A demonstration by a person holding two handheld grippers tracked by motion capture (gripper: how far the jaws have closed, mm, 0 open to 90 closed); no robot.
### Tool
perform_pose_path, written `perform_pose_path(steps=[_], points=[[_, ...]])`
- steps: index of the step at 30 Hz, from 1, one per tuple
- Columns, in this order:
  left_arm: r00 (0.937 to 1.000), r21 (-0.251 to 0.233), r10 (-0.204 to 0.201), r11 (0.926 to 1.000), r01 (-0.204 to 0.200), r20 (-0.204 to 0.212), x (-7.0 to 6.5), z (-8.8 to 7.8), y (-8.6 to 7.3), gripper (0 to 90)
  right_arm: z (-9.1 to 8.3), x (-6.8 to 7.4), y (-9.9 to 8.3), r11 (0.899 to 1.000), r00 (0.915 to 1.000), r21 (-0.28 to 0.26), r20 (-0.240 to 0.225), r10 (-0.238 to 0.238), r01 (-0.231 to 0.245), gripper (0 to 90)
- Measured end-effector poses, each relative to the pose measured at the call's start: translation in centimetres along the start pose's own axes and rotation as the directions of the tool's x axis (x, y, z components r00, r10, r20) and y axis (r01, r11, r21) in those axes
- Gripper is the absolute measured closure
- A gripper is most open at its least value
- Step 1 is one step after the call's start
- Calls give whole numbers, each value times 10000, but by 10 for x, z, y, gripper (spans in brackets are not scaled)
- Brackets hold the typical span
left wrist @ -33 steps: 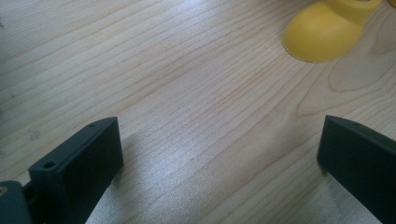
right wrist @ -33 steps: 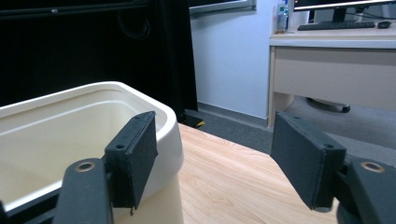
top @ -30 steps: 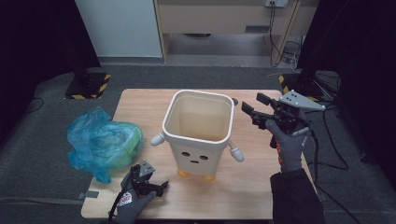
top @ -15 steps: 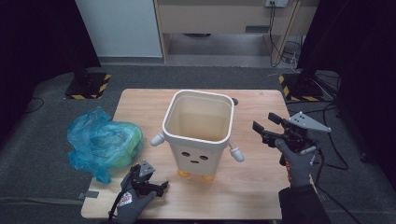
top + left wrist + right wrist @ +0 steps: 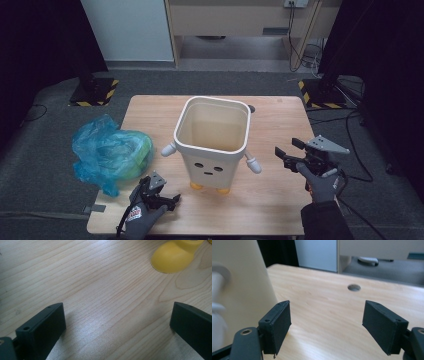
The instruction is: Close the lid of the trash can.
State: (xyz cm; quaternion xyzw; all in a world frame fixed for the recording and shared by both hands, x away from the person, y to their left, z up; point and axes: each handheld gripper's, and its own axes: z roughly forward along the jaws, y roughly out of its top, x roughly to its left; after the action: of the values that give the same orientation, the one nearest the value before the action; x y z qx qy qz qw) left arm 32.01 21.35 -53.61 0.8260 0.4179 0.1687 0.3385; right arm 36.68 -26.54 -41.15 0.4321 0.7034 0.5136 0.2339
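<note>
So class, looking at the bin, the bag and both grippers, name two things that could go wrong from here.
1. The right hand-held gripper, jaws open and just widened, sits close to the cream character-faced bin's stubby white arm; it might knock the bin.
2. The crumpled blue plastic bag overhangs the wooden table's left edge and may slide off.

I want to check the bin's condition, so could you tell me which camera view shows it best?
The high view: the whole bin stands on the table, rim, face and arms visible. The left gripper view catches just a yellow foot; the right gripper view, one blurred side wall.

Cream bin (image 5: 212, 137) w/ yellow feet; blue-green bag (image 5: 110, 152).
</note>
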Motion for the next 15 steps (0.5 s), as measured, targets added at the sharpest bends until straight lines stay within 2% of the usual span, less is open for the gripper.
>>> perform_pose_path(steps=[6,10,15], points=[[10000,3,0,10000,0,8,0,0,0,0,0,-8,-24,9984,9992,461,244,302,-313,221],[10000,6,14,10000,-14,23,0,0,0,0,0,-13,-41,9942,9979,1068,642,77,-145,210],[10000,-13,26,10000,-26,36,0,0,0,0,2,-17,-57,9866,9976,1604,658,202,-305,206]])
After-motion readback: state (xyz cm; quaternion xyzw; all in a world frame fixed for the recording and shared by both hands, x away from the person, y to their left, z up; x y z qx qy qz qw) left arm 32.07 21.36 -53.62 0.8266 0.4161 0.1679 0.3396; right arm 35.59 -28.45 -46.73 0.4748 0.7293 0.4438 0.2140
